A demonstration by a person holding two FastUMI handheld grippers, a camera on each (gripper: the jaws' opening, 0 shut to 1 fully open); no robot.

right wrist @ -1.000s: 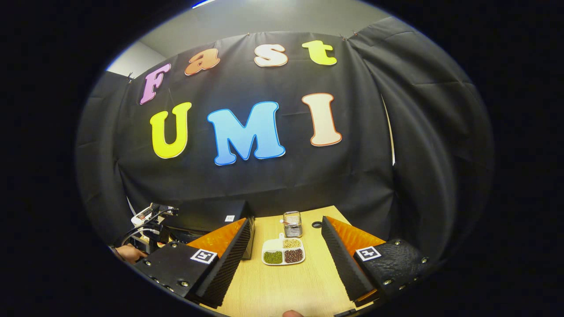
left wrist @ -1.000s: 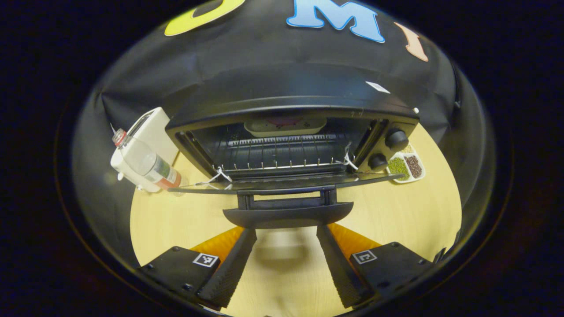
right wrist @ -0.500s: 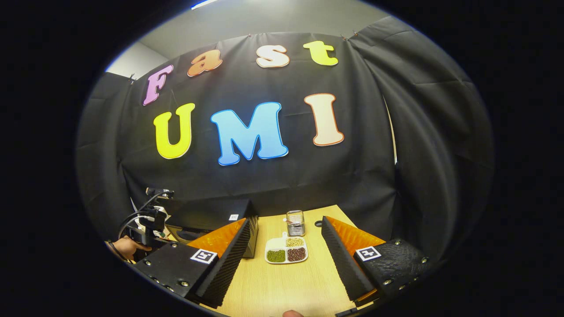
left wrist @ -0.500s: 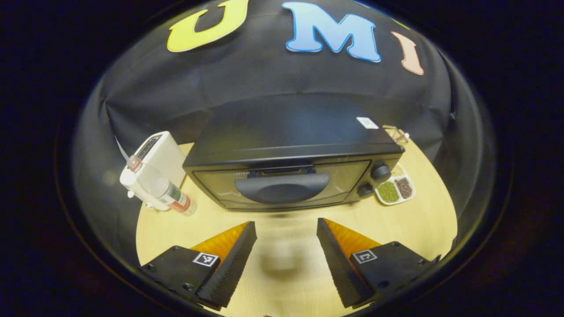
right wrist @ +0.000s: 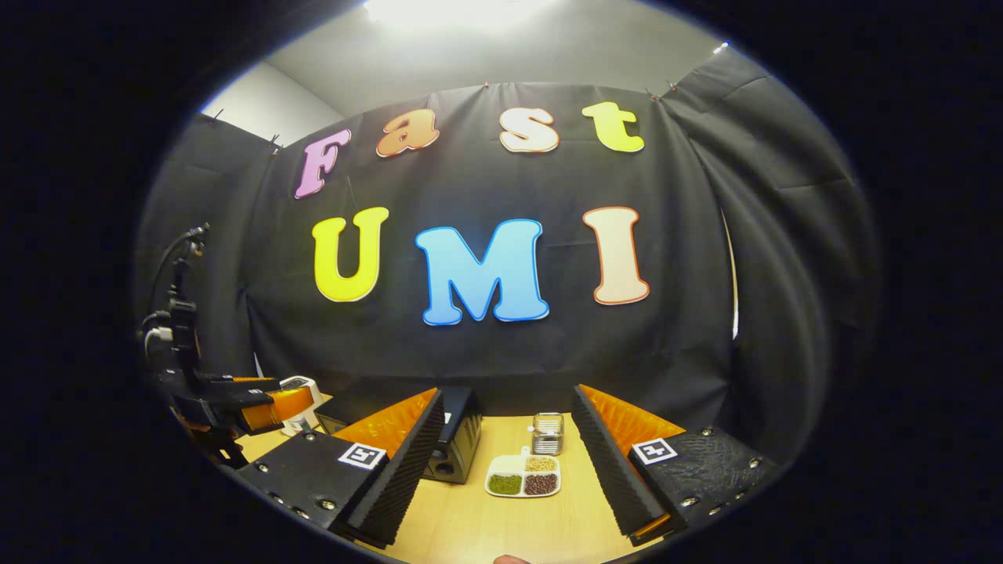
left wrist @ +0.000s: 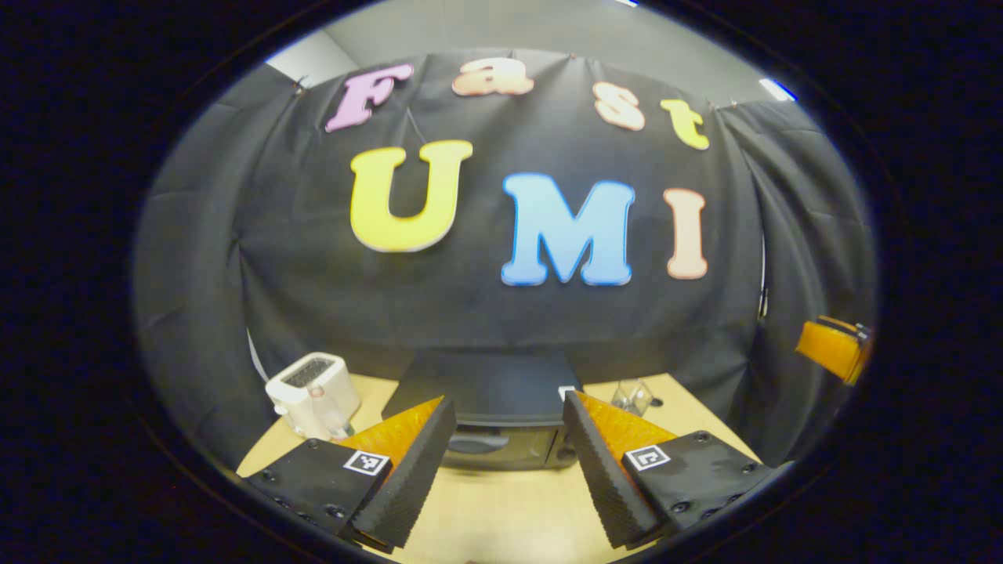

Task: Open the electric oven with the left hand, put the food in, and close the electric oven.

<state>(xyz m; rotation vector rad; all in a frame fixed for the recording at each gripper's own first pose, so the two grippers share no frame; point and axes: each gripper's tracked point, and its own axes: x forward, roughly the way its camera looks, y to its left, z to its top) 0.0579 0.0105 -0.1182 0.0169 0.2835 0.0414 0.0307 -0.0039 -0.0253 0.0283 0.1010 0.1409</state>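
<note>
The oven (left wrist: 501, 419) is seen shut on the wooden table (left wrist: 509, 509), its door, which lay folded down a second ago with a pale dish on the rack, now closed. The left gripper (left wrist: 509, 462) is drawn back and raised well clear of the handle, its fingers spread wide and nothing held. The right gripper (right wrist: 509, 470) is likewise held open and empty above a divided tray of beans (right wrist: 523, 479). A toaster (left wrist: 312, 392) is seen beside the oven. The task is judged complete.
</note>
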